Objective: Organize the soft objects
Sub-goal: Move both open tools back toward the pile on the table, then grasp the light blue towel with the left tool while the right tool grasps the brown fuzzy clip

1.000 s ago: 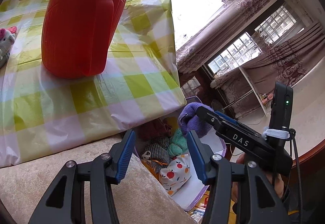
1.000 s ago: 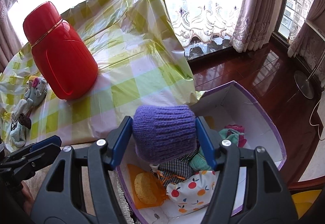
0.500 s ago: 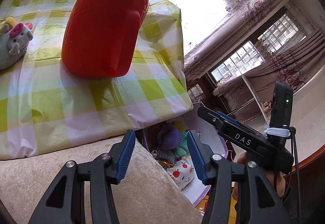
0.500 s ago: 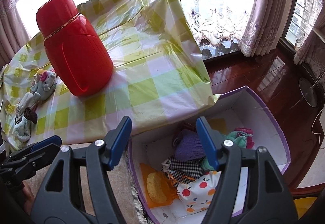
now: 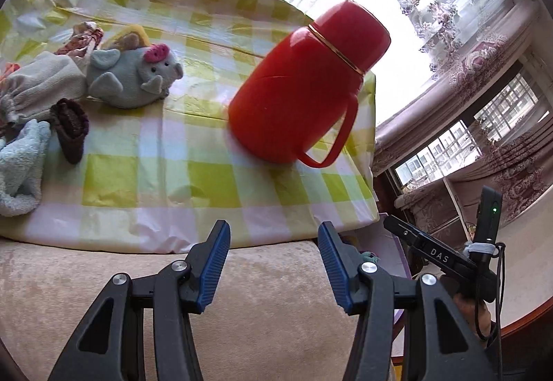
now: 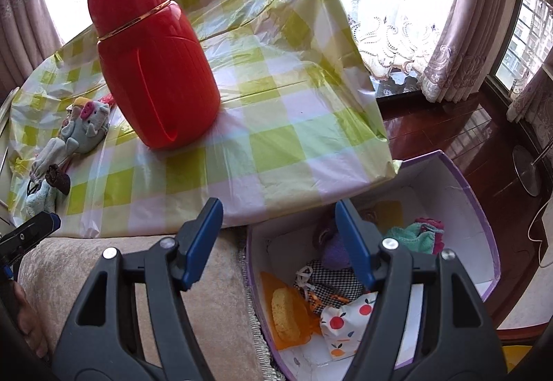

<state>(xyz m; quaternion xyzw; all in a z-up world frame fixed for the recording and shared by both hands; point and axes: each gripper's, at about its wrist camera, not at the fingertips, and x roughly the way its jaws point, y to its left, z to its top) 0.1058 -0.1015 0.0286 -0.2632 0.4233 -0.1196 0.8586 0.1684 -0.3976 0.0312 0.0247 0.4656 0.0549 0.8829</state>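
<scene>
**Both jaws spread, nothing held**

Jaws of the left gripper (image 5: 273, 260) and right gripper (image 6: 278, 236) are seen spread wide and empty. A grey plush elephant (image 5: 133, 75) is left on the checked tablecloth (image 5: 214, 173) beside the red flask (image 5: 300, 97) — judged light and squashy, best pinched across its body. Pink cap, floppy ears — the box (image 6: 484, 236) lies below the table edge.

Grey plush pig (image 5: 133, 77) on checked cloth, purple knit piece (image 6: 337, 251) inside white box (image 6: 473, 205)
</scene>
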